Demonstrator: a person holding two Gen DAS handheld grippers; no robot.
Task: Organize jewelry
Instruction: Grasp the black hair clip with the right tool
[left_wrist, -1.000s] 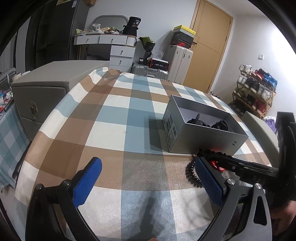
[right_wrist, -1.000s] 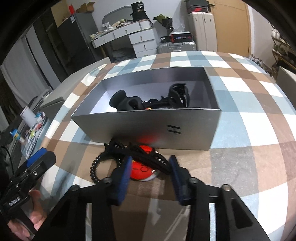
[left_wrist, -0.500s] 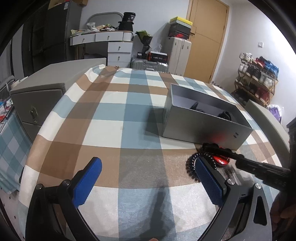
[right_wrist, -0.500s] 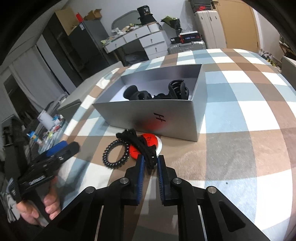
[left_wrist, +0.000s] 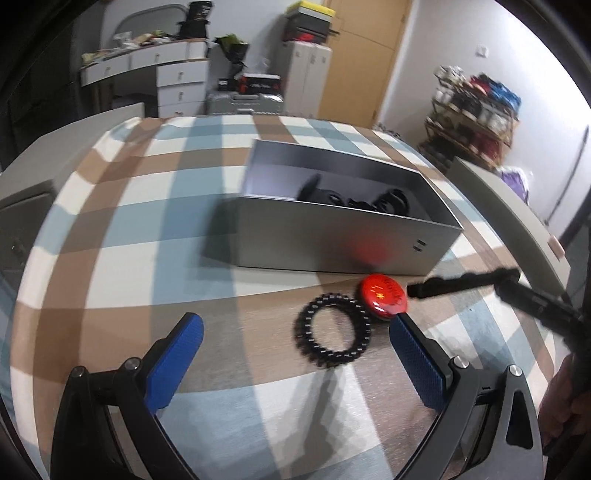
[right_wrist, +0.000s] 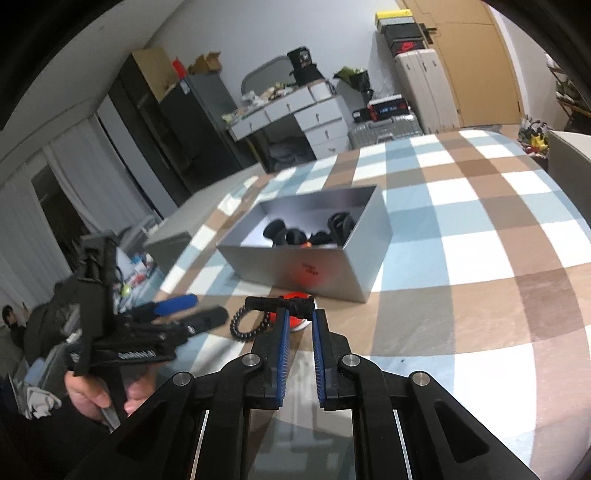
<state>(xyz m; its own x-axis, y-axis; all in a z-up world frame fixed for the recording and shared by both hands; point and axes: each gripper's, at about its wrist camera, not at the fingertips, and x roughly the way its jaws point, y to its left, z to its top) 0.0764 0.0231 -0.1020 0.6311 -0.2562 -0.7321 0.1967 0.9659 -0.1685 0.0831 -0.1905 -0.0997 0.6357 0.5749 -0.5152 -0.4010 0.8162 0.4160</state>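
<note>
Two hand-held grippers worked over a table covered in a blue, brown and white checked cloth (left_wrist: 129, 229). On it stood an open grey rectangular metal box (left_wrist: 332, 243) that already held several black hair clips (right_wrist: 310, 232). Just in front of the box lay a black coiled hair tie (left_wrist: 332, 334) and, touching it, a round red badge (left_wrist: 384, 299).

The right gripper (right_wrist: 298, 314) had its blue pads pressed together on a long black hair clip (right_wrist: 280, 304), which it held off the cloth above the tie and the badge. The left gripper (left_wrist: 291, 354) stood spread wide and empty, hanging near the hair tie, which lay ahead of its blue pads.

Judging by this, the step in hand was moving the clip into the box. The next move called for lifting it over the near wall and letting go above the other clips.

Yellow marks on the badge were too blurred to read. A small dark mark on the box wall was likewise illegible.
</note>
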